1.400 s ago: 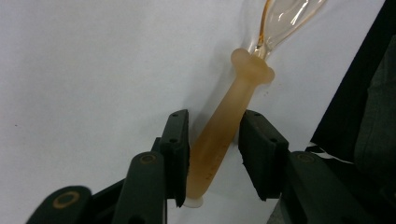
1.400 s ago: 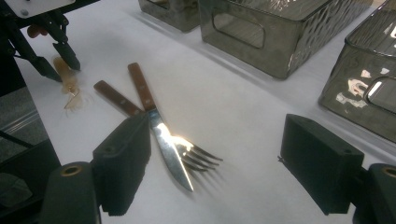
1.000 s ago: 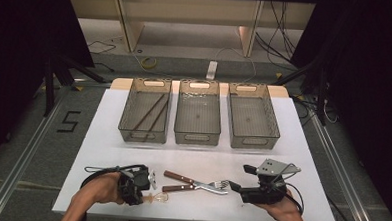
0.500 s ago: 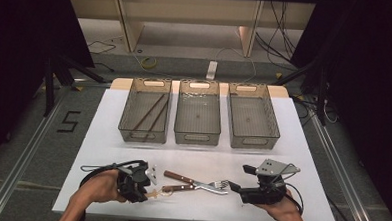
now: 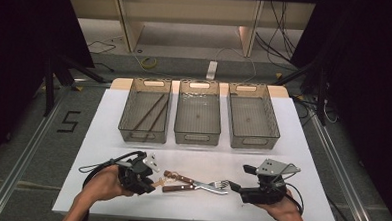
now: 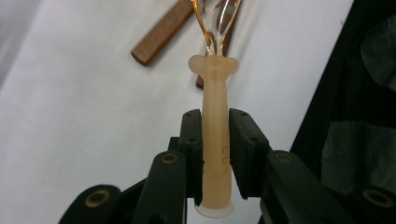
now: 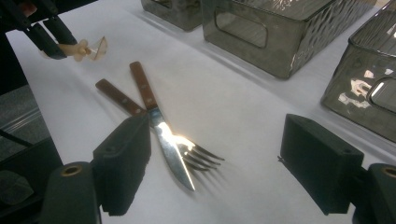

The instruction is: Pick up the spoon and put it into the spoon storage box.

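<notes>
One pale plastic spoon [image 6: 215, 135] is clamped by its handle between the jaws of the left gripper [image 5: 140, 173], just above the white worktop [image 5: 202, 156]. Beside it, one knife [image 7: 159, 123] and one fork [image 7: 154, 128] lie crossed. The right gripper [image 7: 224, 172] is held with jaws spread, empty. Three trays [image 5: 199, 113] are lined up behind.

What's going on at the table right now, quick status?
Left gripper shut on small plastic spoon, off the table. Right gripper open, hovering over crossed knife and fork. Nothing between spoon and three bins.
</notes>
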A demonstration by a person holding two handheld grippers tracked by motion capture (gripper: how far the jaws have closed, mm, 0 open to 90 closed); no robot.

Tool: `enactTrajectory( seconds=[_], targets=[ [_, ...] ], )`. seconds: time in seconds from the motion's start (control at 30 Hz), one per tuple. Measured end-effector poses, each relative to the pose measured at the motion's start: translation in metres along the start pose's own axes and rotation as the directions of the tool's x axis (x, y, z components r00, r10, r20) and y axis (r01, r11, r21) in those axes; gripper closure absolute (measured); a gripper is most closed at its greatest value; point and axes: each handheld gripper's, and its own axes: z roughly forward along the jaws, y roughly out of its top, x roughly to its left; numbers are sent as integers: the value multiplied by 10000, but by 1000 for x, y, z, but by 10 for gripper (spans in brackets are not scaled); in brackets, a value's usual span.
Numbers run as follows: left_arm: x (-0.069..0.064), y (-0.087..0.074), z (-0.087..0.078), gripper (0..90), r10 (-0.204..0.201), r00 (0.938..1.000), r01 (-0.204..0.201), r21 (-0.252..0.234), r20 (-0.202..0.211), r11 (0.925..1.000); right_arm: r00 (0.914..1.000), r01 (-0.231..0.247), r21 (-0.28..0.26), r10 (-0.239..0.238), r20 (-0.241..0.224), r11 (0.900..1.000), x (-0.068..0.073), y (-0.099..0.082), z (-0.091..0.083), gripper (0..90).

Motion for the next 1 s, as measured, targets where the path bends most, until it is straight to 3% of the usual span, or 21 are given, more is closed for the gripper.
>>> enactTrajectory(
  seconds=[0.3,0.53,0.73,0.77,0.9,1.0],
  targets=[
    [6,4,-3,754,-1070,9940,1045,-963,-211,9898,10000,2,-19,-2,6,10000,0,0,0,252],
    [10,10,-6,753,-1866,9820,1804,-1485,-292,9723,10000,-10,-66,10,-13,10000,0,0,0,251],
    [18,25,-9,754,-2108,9766,2007,-1695,-438,9649,10000,-59,-96,59,-5,9999,-1,0,0,251],
    [19,28,-8,753,-2222,9741,2109,-1838,-429,9601,10000,-77,-85,77,0,9999,-1,0,0,251],
    [28,41,-8,753,-2167,9739,2006,-1905,-679,9610,9999,-114,-117,114,5,9999,-1,0,0,251],
    [35,50,-12,753,-2267,9710,2062,-2141,-758,9548,9999,-140,-118,140,5,9998,-2,0,0,251]
  ],
)
